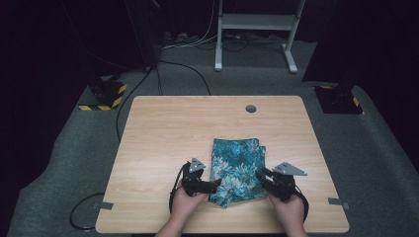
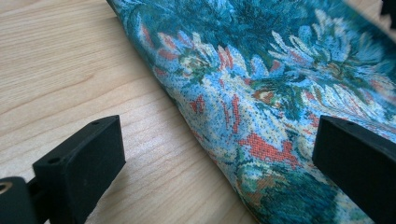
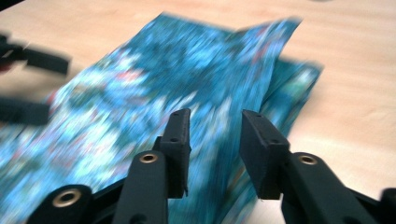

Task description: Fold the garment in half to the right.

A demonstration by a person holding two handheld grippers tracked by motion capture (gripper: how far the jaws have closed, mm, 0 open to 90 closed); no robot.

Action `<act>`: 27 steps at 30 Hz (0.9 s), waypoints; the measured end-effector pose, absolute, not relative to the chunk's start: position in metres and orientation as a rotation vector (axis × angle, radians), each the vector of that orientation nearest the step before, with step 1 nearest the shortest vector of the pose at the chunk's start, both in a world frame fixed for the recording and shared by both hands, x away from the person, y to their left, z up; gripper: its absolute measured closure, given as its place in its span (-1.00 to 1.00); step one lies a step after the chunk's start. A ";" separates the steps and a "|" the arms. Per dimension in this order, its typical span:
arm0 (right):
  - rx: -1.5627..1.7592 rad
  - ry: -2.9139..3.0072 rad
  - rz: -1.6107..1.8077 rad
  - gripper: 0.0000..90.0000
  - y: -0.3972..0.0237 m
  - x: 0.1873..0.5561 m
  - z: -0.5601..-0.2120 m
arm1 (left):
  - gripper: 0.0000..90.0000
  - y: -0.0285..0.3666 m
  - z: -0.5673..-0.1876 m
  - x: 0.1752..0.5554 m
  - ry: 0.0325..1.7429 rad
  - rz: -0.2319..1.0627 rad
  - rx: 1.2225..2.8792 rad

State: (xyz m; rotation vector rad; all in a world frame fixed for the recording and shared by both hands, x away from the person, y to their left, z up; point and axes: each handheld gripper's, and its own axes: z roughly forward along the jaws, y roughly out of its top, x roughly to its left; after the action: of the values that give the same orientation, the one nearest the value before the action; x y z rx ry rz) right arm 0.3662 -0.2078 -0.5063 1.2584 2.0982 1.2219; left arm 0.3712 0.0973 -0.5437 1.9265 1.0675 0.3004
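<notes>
The folded cloth (image 1: 236,171), a teal fabric with a floral print in blue, white and red, lies on the near half of the tabletop (image 1: 163,128), between the two grippers. Its far edge shows stacked layers, and in the right gripper view one upper layer stands raised along a ridge above the layers below.

The left gripper (image 1: 213,184) sits at the near left corner of the cloth. In the left gripper view its jaws stand wide apart: one jaw is over bare wood just beside the cloth edge, the other is over the printed fabric, and the cloth edge runs between them. The pads do not press on the fabric, so nothing is gripped.

The right gripper (image 1: 261,176) sits at the near right edge of the cloth. In the right gripper view its jaws are partly apart with a clear gap, and the cloth lies beyond and beneath them. The view is blurred, and no fabric is visibly pinched between the pads.

A hand holds each gripper from the near edge of the tabletop. A round grommet hole (image 1: 251,108) sits in the far part of the tabletop, well apart from the cloth. A white frame (image 1: 257,22) stands on the grey floor beyond.
</notes>
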 end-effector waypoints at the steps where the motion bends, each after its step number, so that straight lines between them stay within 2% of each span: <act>1: 1.261 2.095 1.216 0.36 -0.208 0.374 -0.506 | -0.94 0.097 -0.544 0.371 1.067 0.301 1.923; 8: 1.343 2.071 1.152 0.20 -0.203 0.420 -0.514 | -0.94 0.097 -0.544 0.370 1.057 0.300 1.918; 11: 1.382 2.085 1.156 0.19 -0.203 0.434 -0.522 | -0.94 0.098 -0.544 0.370 1.058 0.294 1.917; 14: 1.343 2.138 1.147 0.28 -0.196 0.443 -0.527 | -0.94 0.098 -0.544 0.370 1.057 0.292 1.917; 16: 1.335 2.159 1.142 0.40 -0.191 0.446 -0.529 | -0.94 0.098 -0.544 0.370 1.057 0.292 1.918; 19: 1.318 2.184 1.110 0.80 -0.187 0.447 -0.530 | -0.94 0.098 -0.544 0.370 1.055 0.291 1.918; 21: 1.308 2.190 1.100 0.95 -0.187 0.446 -0.529 | -0.94 0.098 -0.544 0.370 1.052 0.290 1.918; 27: 1.249 2.156 1.138 0.95 -0.187 0.432 -0.510 | -0.95 0.098 -0.544 0.368 1.038 0.305 1.914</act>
State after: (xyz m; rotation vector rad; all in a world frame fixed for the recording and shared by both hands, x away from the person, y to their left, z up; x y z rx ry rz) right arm 0.4320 -0.1871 -0.5095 1.2486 2.1561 1.1384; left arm 0.3681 0.0976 -0.5438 1.9138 1.0380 0.3054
